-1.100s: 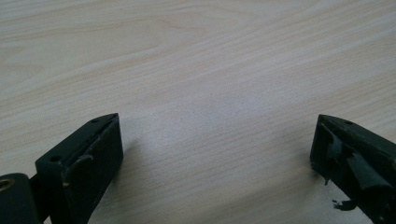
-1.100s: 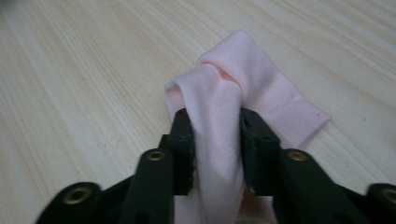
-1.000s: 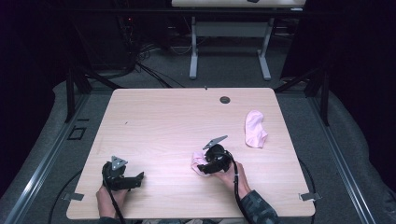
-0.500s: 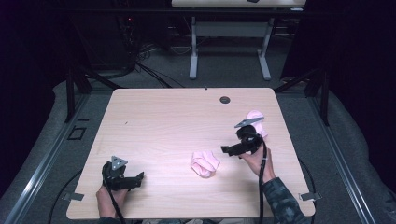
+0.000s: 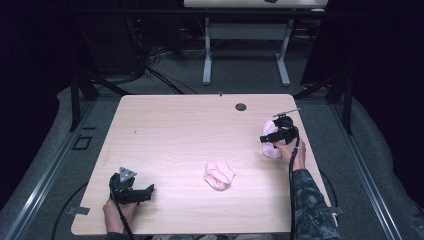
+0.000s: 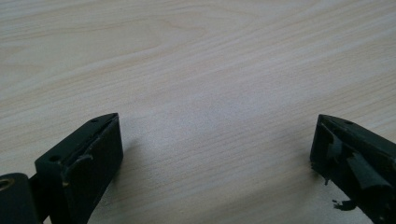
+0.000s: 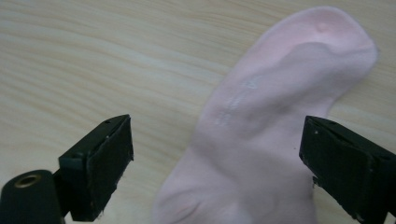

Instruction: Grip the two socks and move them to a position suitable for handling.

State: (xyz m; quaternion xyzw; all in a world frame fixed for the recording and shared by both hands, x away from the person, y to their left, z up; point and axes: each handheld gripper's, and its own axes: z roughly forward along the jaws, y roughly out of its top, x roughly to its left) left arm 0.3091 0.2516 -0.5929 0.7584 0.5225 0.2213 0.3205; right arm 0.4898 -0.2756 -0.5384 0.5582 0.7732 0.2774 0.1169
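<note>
Moved since the earlier frames: right claw (image 5: 269,138), from the crumpled pink sock (image 5: 219,175) at the table's (image 5: 180,130) near-middle out to the flat pink sock (image 7: 261,126) by the right edge; crumpled sock left lying free. Left claw (image 5: 142,192), near-left corner: jaws spread wide over bare wood, holding nothing, well apart from both socks. Right claw: released, jaws wide, straddling the flat sock just beneath; contact cannot be told. Sock's long axis runs away from this claw, toe farthest, tilted rightward in its view. Right hand clearly nearer.
</note>
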